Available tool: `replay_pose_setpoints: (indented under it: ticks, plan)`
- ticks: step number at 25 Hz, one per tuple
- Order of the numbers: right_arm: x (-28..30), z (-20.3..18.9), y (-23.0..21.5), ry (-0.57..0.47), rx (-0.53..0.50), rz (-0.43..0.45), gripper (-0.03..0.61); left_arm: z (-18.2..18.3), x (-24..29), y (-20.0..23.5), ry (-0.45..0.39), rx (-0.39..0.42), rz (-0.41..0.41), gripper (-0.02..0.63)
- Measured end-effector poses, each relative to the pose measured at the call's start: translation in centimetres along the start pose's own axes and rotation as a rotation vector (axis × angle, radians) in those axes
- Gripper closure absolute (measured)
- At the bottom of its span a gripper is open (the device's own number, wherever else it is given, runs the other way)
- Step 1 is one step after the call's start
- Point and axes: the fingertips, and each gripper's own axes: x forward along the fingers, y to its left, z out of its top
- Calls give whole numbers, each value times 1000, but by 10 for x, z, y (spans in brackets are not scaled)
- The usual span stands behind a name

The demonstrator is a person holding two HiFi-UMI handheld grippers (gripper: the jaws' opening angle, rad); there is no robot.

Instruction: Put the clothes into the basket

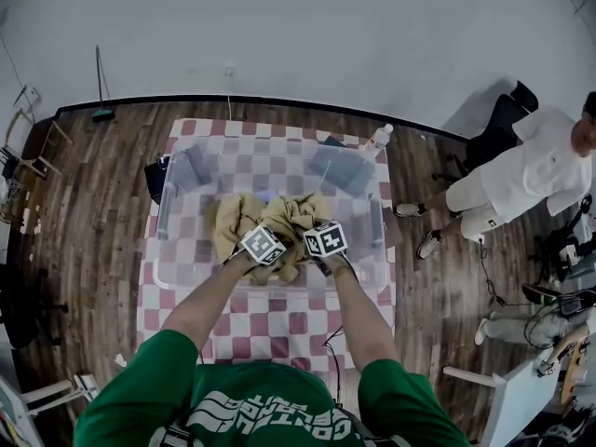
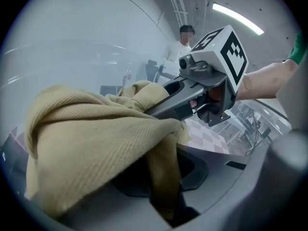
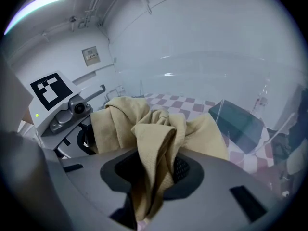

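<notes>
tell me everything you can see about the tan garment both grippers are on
The tan garment is a soft, ribbed-looking knit, crumpled into thick folds with no clear shape. One fold is pinched in the left gripper and another in the right gripper, so it hangs bunched between them. In the head view it sits within the outline of the clear basket on the checked table. Whether it touches the basket's bottom cannot be told.

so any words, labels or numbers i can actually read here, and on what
None reads clearly.
green shirt: white lettering, upside down and distorted, unreadable
wall panel: print too small
bottle: label too small
marker cubes: black-and-white patterns, no words
</notes>
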Motion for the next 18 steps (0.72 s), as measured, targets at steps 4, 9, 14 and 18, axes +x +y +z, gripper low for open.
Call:
replay_pose_setpoints:
  ticks: [4, 9, 14, 18]
  plan:
    - [4, -1, -2, -4, 8, 13, 472, 0, 1, 2, -1, -2, 6, 529]
    - [-3, 2, -7, -31, 62, 12, 446, -1, -8, 0, 2, 14, -2, 521]
    - [-23, -1, -22, 8, 96, -46, 392, -6, -30, 14, -4, -8, 60, 441]
    - [-38, -12, -29, 75, 142, -87, 382, -6, -56, 19, -18, -5, 98, 426]
